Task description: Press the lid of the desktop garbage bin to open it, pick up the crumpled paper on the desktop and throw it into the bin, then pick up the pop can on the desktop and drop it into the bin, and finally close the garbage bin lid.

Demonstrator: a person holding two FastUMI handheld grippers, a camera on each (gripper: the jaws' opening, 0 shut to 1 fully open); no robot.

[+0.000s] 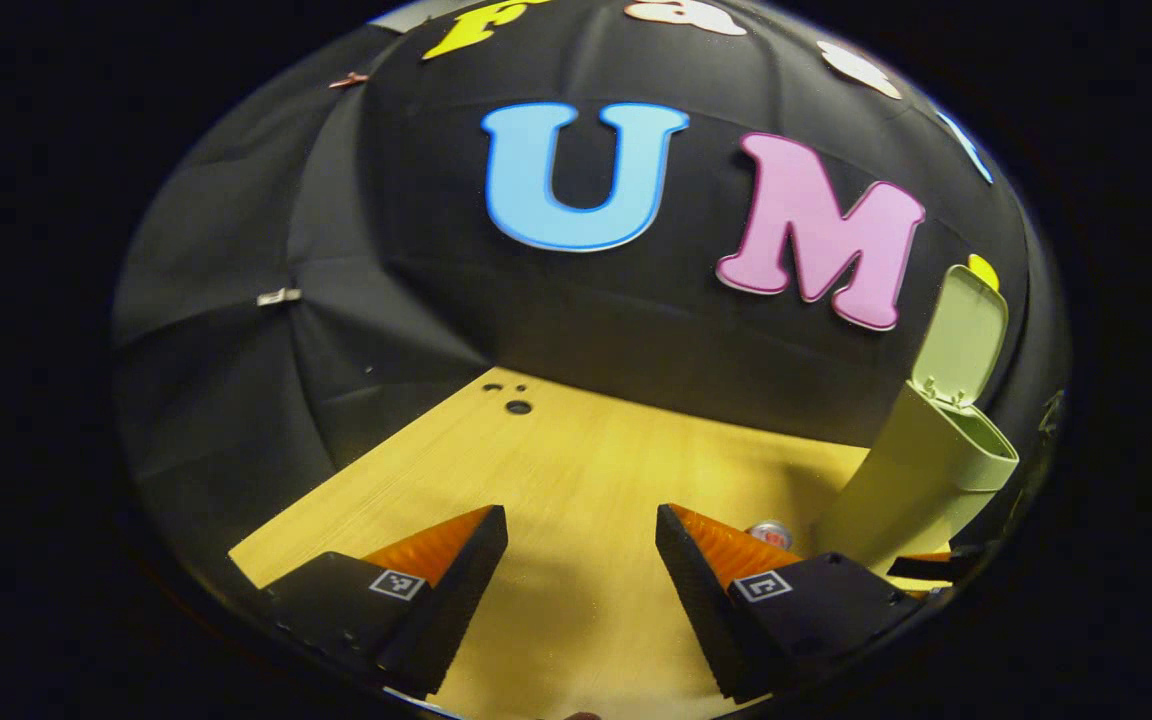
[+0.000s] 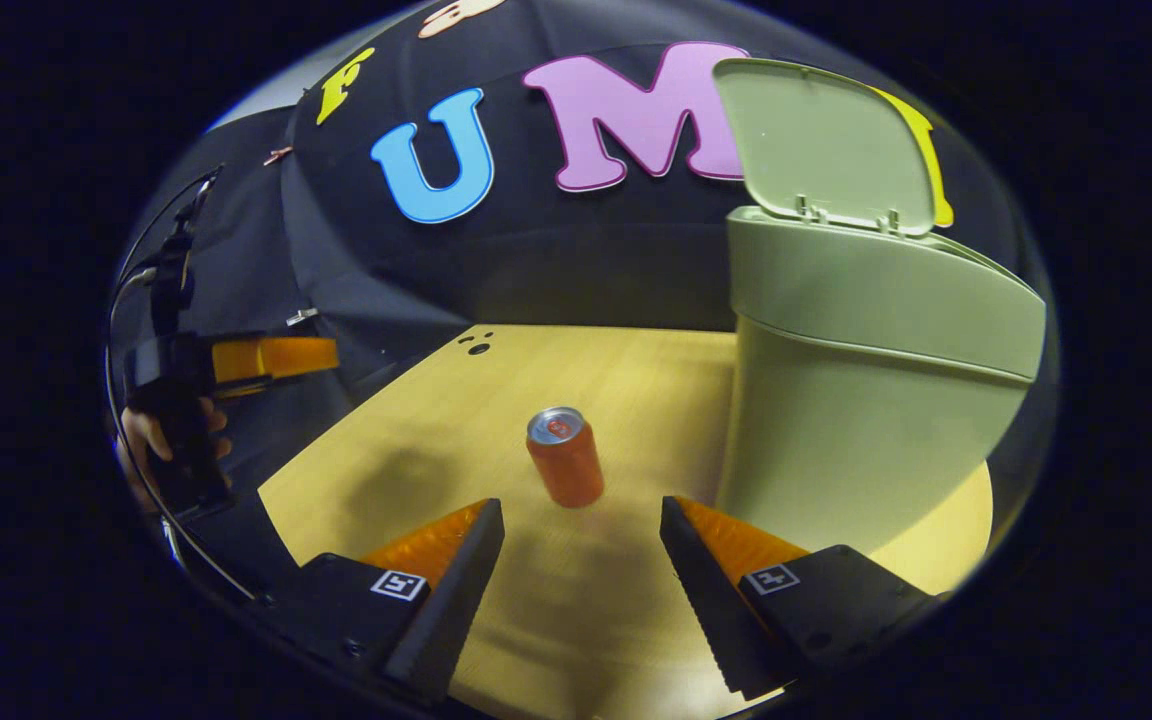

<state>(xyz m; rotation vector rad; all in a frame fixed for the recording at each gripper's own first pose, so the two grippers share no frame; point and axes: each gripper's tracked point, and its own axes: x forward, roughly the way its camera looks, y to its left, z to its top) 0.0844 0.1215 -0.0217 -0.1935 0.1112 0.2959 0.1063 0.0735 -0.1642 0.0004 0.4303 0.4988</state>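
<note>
A pale green bin (image 2: 866, 400) stands on the wooden table at the right in the right gripper view, its lid (image 2: 816, 150) swung up and open. A red pop can (image 2: 565, 456) stands upright just left of the bin, a short way ahead of my open right gripper (image 2: 581, 515), in line with the gap between its fingers. In the left gripper view the bin (image 1: 926, 470) leans at the far right with its lid (image 1: 961, 335) raised, and the can's top (image 1: 769, 531) peeks from behind the right finger. My left gripper (image 1: 581, 525) is open over bare tabletop.
The wooden table (image 2: 636, 370) has small holes (image 2: 478, 347) near its far left corner, and black cloth walls stand behind and to the left. At the left of the right gripper view, a hand (image 2: 151, 435) holds the other gripper off the table's left edge.
</note>
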